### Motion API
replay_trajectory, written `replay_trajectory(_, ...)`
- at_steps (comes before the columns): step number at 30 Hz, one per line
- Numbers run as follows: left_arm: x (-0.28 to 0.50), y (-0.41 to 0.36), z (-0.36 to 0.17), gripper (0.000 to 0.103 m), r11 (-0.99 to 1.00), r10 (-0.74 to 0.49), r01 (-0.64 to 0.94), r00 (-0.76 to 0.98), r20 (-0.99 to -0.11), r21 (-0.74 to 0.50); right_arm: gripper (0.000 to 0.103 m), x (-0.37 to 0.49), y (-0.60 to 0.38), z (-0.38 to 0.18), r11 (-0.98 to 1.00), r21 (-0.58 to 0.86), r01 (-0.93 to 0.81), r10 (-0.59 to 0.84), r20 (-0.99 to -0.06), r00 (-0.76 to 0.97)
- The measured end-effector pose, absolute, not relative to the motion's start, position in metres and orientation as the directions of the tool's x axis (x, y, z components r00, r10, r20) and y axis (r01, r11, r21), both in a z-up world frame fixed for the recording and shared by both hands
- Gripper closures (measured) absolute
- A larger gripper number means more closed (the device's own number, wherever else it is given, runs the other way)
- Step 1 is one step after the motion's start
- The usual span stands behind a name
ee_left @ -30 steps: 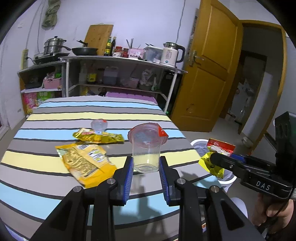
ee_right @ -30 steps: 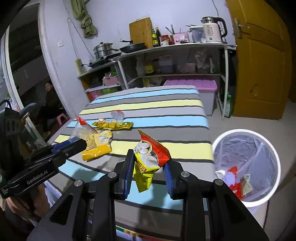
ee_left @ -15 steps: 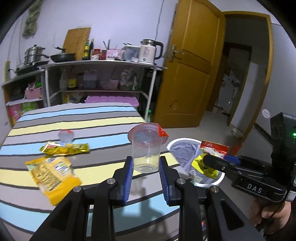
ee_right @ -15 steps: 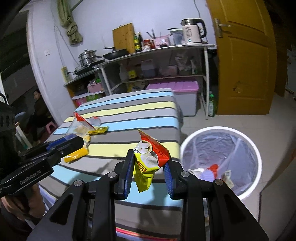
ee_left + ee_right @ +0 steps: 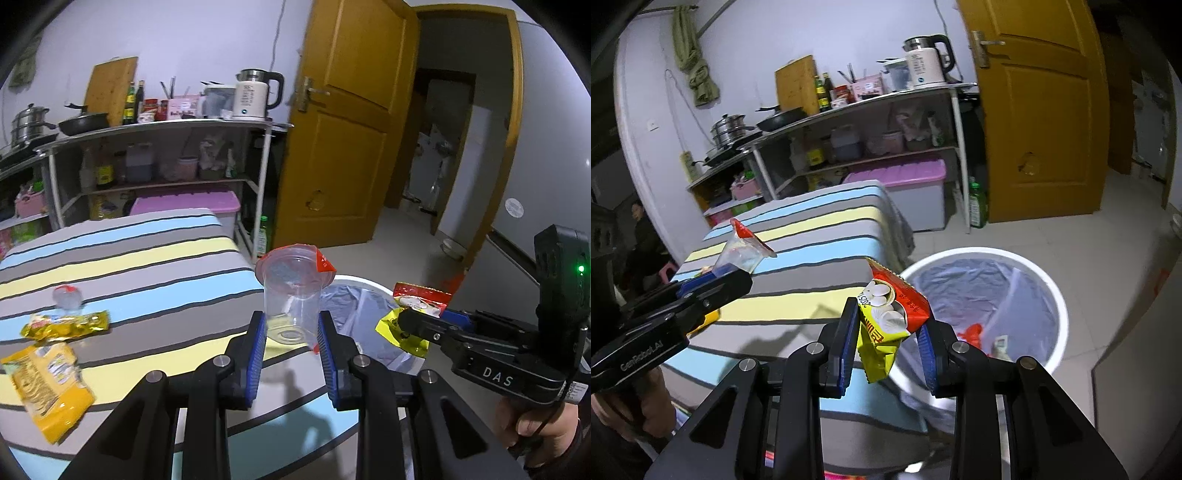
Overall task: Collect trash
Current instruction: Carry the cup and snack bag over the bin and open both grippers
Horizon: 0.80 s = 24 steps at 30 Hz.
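Left hand-held gripper point(image 5: 290, 343) is clamped on a clear plastic cup point(image 5: 292, 295), upright, with a red-edged film lid. Right hand-held gripper point(image 5: 888, 341) is clamped on a red-and-yellow snack wrapper point(image 5: 888, 314), long axis roughly vertical and hanging down between the pads.

The white trash bin point(image 5: 1054, 291) with its grey liner stands on the floor just beside the end of the striped table point(image 5: 140, 258). Key relation: from the right gripper the bin opening lies ahead and to the right, slightly lower, and the wrapper already overlaps the near rim in that view. From the left gripper the bin point(image 5: 364, 286) sits just behind and right of the cup. The right hand looks nearer, so its wrapper likely drops first and the cup needs a further rightward carry.

Not yet collected on the table: a yellow chip bag point(image 5: 46, 376), a gold wrapper point(image 5: 66, 325) and a small crumpled clear piece point(image 5: 66, 297).
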State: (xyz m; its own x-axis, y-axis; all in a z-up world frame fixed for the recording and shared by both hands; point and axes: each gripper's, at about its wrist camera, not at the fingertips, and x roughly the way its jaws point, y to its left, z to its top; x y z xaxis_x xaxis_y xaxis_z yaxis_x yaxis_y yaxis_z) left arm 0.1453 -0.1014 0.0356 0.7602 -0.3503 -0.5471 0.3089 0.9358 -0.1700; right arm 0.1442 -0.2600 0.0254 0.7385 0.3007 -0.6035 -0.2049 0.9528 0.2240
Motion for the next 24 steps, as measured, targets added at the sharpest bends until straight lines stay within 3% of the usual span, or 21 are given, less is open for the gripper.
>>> replay_trajectory(24,0.208,-0.160,-0.005,0.075,0.896,-0.432,0.393,0.662,-0.613,-0.207,0.071,0.176,-0.312,-0.005,0.969,0.239,-0.070,0.214,-0.659,0.721)
